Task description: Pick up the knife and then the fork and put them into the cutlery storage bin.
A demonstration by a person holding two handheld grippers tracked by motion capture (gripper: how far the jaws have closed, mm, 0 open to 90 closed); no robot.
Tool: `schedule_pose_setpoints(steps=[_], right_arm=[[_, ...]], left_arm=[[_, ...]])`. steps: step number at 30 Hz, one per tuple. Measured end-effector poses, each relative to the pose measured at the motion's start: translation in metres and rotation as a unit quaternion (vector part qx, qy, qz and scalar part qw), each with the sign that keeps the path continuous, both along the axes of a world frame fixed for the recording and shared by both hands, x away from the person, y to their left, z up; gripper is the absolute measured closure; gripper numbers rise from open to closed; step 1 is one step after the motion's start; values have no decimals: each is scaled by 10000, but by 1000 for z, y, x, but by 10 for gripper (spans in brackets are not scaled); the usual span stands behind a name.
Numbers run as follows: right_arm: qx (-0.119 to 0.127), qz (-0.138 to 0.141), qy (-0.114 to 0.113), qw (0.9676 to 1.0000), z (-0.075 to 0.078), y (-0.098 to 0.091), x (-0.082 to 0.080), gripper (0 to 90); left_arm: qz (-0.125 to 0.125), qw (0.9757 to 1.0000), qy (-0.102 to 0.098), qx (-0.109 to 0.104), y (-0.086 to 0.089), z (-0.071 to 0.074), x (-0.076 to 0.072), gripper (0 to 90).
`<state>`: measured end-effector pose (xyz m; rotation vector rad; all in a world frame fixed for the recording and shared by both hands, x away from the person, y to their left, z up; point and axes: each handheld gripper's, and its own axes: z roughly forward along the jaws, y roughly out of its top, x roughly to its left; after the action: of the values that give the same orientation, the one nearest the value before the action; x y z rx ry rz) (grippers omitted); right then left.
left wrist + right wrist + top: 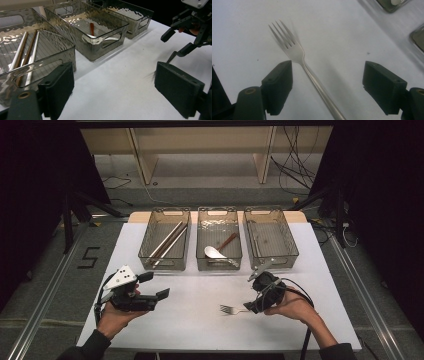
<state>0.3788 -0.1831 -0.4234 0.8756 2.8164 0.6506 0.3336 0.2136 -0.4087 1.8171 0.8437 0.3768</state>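
A steel fork (230,309) lies flat on the white table (190,330), tines pointing left. My right gripper (251,308) hangs low over its handle. In the right gripper view the fork (297,52) runs up between the jaws of that gripper (327,85); they stand wide open and neither pad touches it. Further left, my left gripper (155,286) is held above the table, open, with nothing between its jaws (117,90). In the left gripper view the right gripper (185,42) shows far off at the upper right.
Three clear bins stand in a row at the back. The left bin (162,266) holds chopsticks (167,244), the middle bin (219,265) a white spoon (215,252) and a brown-handled utensil (228,241). What the right bin (274,262) holds I cannot tell.
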Motion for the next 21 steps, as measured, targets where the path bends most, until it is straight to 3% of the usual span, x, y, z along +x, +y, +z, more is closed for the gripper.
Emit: schedule_pose_setpoints(steps=[5,12,21], right_arm=[[-222,110,-17,9997,-4,3,-2,283],[-462,311,62,9984,-8,5,-5,444],[-705,443,158,9964,-14,6,-6,558]], left_arm=[[-10,10000,-3,17,0,0,0,157],[-5,10000,0,4,0,0,0,157],[-9,10000,2,9,-1,0,0,157]])
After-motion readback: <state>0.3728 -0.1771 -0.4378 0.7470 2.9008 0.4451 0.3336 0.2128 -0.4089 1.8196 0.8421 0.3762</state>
